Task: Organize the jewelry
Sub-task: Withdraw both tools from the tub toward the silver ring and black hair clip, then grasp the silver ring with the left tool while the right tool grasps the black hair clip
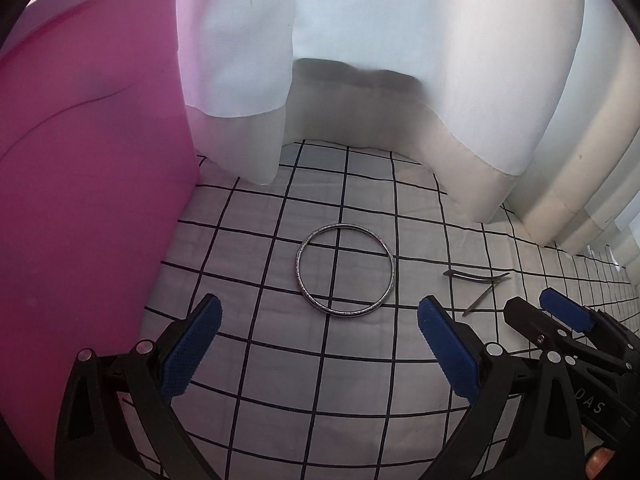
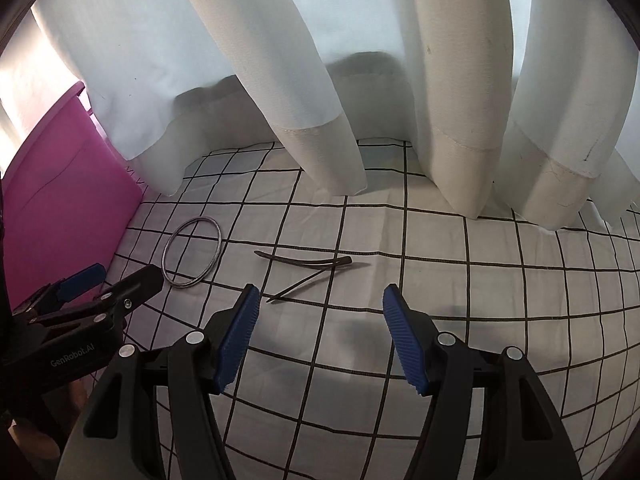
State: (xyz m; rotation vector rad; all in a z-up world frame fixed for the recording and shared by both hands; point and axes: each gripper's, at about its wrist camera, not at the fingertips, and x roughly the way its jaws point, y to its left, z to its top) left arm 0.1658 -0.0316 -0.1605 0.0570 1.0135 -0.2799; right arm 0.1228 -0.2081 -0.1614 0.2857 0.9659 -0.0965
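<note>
A silver bangle [image 1: 345, 269] lies flat on the white checked cloth [image 1: 280, 360], just ahead of my left gripper [image 1: 320, 328], which is open and empty. The bangle also shows in the right wrist view [image 2: 192, 253], to the left. Two dark thin hair pins [image 2: 308, 266] lie crossed on the cloth just ahead of my right gripper [image 2: 320, 312], which is open and empty. The pins show in the left wrist view [image 1: 478, 286] to the right, near the right gripper [image 1: 536, 312]. The left gripper shows in the right wrist view [image 2: 116, 280] at the left.
A tall pink box [image 1: 88, 168] stands at the left, close to the left gripper; it also shows in the right wrist view [image 2: 64, 188]. White curtains [image 2: 320, 80] hang along the far edge of the cloth [image 2: 480, 300].
</note>
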